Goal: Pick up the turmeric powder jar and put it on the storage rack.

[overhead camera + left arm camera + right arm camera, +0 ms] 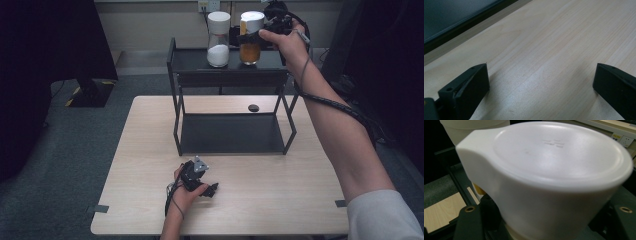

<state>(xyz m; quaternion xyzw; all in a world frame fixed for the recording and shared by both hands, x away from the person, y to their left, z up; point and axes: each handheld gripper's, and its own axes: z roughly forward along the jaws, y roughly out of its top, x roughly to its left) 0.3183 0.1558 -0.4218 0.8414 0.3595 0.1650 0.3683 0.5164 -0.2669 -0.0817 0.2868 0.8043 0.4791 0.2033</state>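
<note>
High view: the orange-filled jar (250, 46) stands upright, long axis vertical, on the top shelf of the black rack (227, 75), just right of the white-filled jar (218, 42). The right gripper (256, 34) grips it below the white lid (554, 152), jaws closed on its neck from the 3 o'clock side. The left gripper (212, 190) rests on the table (150, 165) at 6 o'clock from the rack, jaws wide apart and empty, well away. The right hand is plainly nearer. Whether the jar's base touches the shelf is hard to make out; the lid hides its contents in the right gripper view.
</note>
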